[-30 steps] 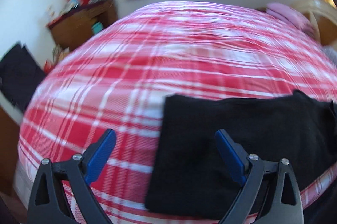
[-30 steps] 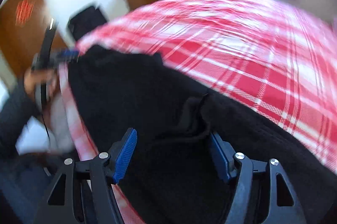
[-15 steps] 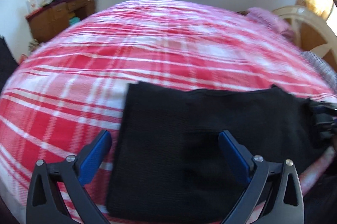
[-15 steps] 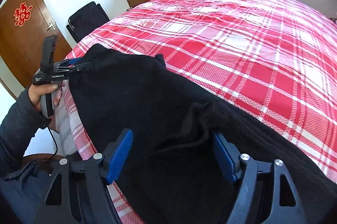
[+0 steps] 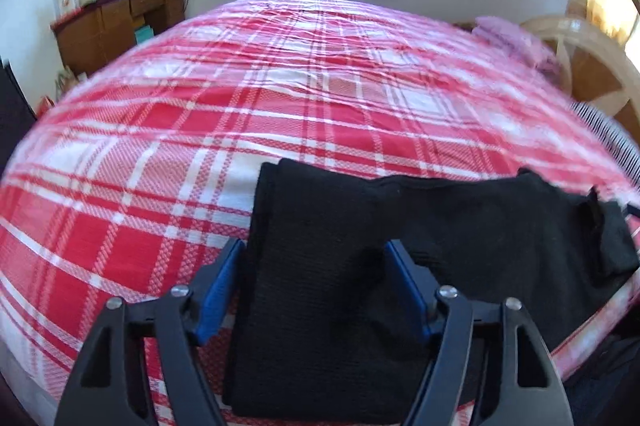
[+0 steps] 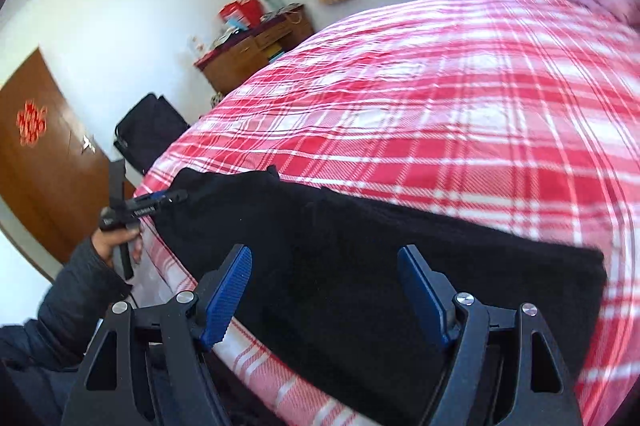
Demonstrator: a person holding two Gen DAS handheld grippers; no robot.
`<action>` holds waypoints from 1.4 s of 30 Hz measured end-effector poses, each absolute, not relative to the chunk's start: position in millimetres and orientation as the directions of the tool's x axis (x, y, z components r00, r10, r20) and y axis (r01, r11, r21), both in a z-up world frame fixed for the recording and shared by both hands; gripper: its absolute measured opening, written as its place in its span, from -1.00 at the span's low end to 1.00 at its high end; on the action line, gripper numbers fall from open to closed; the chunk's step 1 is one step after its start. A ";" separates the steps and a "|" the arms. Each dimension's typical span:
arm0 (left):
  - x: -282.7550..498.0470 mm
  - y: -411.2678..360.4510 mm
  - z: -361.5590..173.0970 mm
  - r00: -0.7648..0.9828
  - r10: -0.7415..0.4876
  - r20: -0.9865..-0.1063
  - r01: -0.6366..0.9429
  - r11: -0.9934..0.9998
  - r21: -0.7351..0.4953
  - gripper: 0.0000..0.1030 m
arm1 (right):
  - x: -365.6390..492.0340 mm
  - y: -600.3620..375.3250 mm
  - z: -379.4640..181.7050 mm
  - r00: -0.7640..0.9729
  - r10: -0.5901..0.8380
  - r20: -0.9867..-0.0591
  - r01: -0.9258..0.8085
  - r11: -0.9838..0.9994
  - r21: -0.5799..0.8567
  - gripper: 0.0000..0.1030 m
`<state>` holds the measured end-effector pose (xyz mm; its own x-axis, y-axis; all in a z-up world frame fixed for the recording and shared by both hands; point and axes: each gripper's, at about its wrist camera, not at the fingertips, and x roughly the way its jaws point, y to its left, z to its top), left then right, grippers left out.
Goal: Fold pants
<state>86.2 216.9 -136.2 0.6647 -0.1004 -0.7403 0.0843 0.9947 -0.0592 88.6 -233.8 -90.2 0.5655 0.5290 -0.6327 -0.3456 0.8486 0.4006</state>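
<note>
Folding looks partly done: the black pants [image 5: 400, 246] lie as a long strip along the near edge of the bed [image 5: 280, 106], and 1 more fold end to end seems due. The left hand-held gripper [image 5: 316, 290] straddles the pants' left end, jaws partly closed with cloth bunched between the blue pads [image 5: 224, 290]; whether it pinches firmly I cannot tell. The right hand-held gripper [image 6: 326, 286] hovers wide open over the pants [image 6: 400, 266] near the bed [image 6: 440, 106] edge, holding nothing. Next, I judge, the left should close fully on its end and carry it across toward the other end, keeping edges aligned
</note>
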 end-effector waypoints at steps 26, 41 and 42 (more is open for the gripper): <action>65.8 199.5 -61.7 0.666 -0.482 -0.569 0.231 0.859 -0.457 -0.57 | 70.3 -293.5 -89.6 0.663 0.416 -0.622 -0.159 0.890 0.426 0.51; 68.1 48.3 6.6 0.511 -0.727 -0.459 0.547 0.687 -0.479 -0.57 | 47.6 -356.7 -85.3 0.736 0.310 -0.601 -0.009 0.893 0.449 0.51; 69.0 38.4 7.9 0.498 -0.733 -0.462 0.561 0.679 -0.473 -0.57 | 47.3 -361.5 -84.8 0.744 0.301 -0.597 0.005 0.891 0.455 0.51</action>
